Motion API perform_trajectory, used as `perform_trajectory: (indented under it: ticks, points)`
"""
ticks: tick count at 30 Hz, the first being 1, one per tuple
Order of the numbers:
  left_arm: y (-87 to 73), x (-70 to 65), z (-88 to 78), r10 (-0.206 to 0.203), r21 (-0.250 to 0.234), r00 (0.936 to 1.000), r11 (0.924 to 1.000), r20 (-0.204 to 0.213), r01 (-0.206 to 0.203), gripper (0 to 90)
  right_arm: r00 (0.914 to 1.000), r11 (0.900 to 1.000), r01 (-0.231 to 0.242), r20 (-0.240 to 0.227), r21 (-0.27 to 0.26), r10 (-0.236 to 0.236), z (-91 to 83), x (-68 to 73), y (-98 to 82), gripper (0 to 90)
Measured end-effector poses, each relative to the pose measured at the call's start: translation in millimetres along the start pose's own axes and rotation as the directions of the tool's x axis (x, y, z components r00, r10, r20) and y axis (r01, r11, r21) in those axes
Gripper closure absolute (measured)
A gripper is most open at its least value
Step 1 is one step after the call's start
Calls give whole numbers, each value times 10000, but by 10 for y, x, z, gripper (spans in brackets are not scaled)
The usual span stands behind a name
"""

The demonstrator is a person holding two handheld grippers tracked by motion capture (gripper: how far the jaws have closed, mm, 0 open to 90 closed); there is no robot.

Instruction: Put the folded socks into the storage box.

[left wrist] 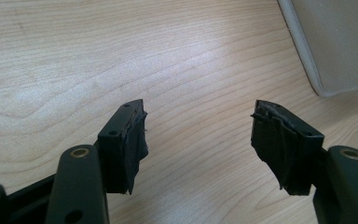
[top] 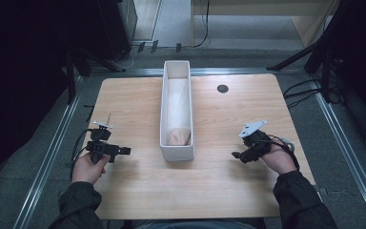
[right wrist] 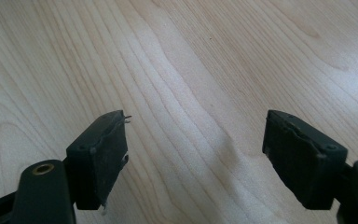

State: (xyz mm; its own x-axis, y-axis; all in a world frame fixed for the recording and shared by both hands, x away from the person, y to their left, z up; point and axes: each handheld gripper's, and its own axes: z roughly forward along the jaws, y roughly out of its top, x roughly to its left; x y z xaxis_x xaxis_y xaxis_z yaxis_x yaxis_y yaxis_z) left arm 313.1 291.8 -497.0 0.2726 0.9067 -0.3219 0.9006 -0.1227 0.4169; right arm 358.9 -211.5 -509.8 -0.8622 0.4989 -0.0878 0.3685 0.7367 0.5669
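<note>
A long white bin [top: 177, 143] runs down the middle of the wooden table [top: 138, 100], with a pale pinkish object [top: 178, 136] lying at its near end. My left gripper [top: 124, 150] sits low over the table left of the bin, pointing toward it. In the left gripper view my left gripper [left wrist: 198, 135] is open over bare wood, and the bin's corner [left wrist: 340, 51] shows at upper right. My right gripper [top: 237, 155] hovers right of the bin, aimed at it. In the right gripper view my right gripper [right wrist: 196, 140] stands open with nothing between its pads.
A small dark round hole [top: 222, 88] marks the table's far right part. Metal rails [top: 52, 152] frame the table on both sides. Cables [top: 305, 90] and dark stands lie on the floor beyond the far edge.
</note>
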Motion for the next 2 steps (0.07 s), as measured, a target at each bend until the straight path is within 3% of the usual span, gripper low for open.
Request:
perform_trajectory:
  ticks: [2]
  points:
    - [-2, -2, 8, -10, 6, 10000, 10000, -62, 11, 344, 10000, 10000, -29, -22, 18, 29, 2, 1, 4, 221]
